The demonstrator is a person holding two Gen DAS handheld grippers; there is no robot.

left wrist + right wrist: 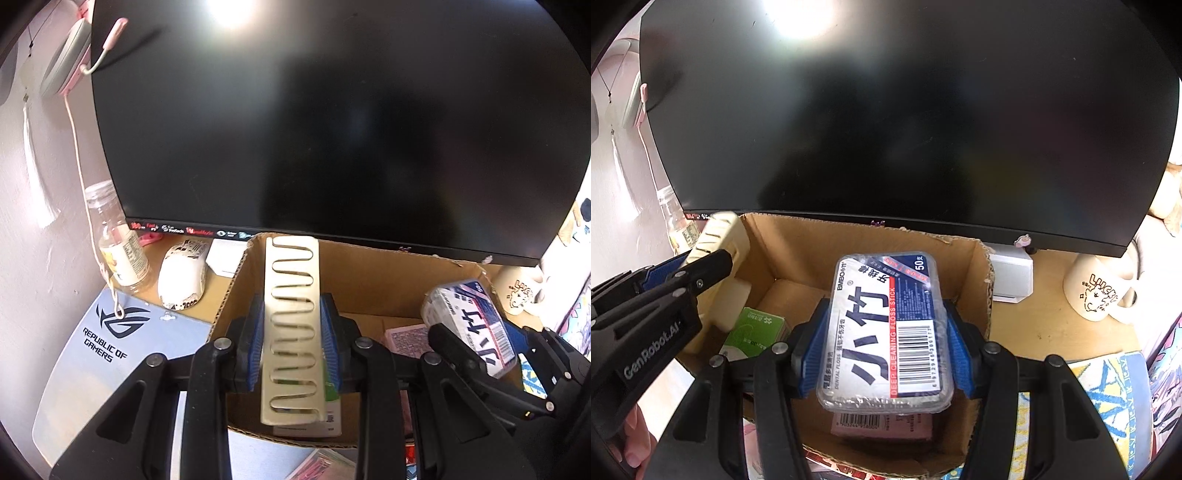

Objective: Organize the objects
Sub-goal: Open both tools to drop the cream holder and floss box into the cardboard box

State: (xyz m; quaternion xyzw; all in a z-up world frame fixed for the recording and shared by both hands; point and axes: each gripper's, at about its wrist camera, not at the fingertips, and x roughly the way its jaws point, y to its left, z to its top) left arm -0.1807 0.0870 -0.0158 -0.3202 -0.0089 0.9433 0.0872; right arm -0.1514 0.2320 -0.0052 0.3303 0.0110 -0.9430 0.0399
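**Both claws loaded over the cardboard box**

The left claw is clamped on a tall cream plastic block with a wavy slot, held upright above the open brown cardboard box. The right claw grips a clear plastic dental floss pack with a blue-and-white label over the same box, above a pink packet and beside a green carton. Behind stands a black monitor; a cream mug sits on the wooden surface.
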